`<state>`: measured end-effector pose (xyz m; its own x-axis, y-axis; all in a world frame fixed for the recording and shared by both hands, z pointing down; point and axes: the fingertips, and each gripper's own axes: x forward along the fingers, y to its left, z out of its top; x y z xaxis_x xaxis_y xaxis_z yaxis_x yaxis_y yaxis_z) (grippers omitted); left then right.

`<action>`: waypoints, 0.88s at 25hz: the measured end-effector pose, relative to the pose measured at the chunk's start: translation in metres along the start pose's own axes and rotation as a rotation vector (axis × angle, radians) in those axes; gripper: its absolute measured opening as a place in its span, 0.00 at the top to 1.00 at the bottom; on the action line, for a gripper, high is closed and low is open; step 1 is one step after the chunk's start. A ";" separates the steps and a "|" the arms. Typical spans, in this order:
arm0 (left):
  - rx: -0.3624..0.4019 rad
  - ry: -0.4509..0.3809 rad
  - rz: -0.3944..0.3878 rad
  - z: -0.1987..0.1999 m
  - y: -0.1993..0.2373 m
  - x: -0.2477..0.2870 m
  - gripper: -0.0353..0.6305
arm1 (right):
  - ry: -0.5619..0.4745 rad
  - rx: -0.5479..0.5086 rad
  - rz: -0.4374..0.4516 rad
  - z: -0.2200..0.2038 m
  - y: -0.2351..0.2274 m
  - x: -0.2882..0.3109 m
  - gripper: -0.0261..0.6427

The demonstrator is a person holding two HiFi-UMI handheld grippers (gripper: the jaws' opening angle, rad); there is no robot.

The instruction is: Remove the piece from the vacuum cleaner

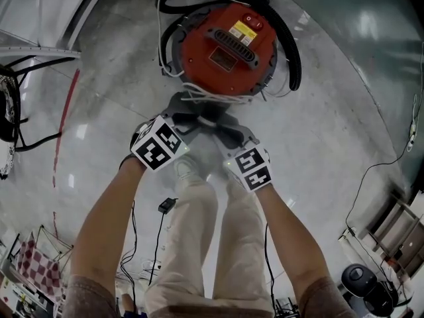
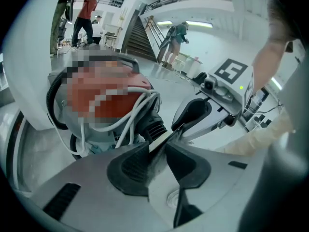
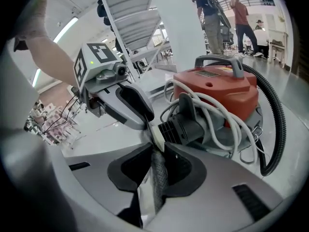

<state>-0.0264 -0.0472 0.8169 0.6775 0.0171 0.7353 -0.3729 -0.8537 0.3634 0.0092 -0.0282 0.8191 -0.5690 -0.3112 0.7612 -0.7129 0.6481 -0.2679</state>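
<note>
While left hand-held gripper (image 2: 160, 151) and right hand-held gripper (image 3: 159, 148) clamp thin piece (image 2: 164, 138), long axis points at vacuum cleaner (image 1: 228, 45).

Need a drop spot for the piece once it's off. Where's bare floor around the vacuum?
Bare floor right of the vacuum cleaner, between its black hose and the thin cable. Also left, between the vacuum and the red floor line. Crowded: in front, where left gripper and right gripper clamp the piece; also around the rack lower right.

Left tool (image 2: 158, 149), right tool (image 3: 155, 153): grey shells, black pads (image 2: 133, 166), black-white marker cubes (image 1: 158, 144). Beige trousers (image 1: 199, 244), brown short sleeves (image 1: 89, 297).
</note>
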 end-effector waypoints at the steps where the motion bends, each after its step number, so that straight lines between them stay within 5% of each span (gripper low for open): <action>1: -0.007 -0.006 0.004 -0.001 -0.001 -0.001 0.78 | 0.003 -0.001 -0.001 0.000 0.001 0.000 0.86; 7: -0.086 -0.036 0.030 -0.008 -0.007 -0.008 0.78 | 0.005 0.003 -0.016 -0.004 0.006 -0.001 0.85; 22: -0.146 0.007 0.073 -0.024 -0.022 -0.011 0.79 | 0.045 0.045 0.035 -0.014 0.021 -0.003 0.84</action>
<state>-0.0411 -0.0163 0.8143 0.6412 -0.0379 0.7664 -0.5093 -0.7681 0.3882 0.0017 -0.0033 0.8196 -0.5758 -0.2562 0.7764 -0.7110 0.6257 -0.3209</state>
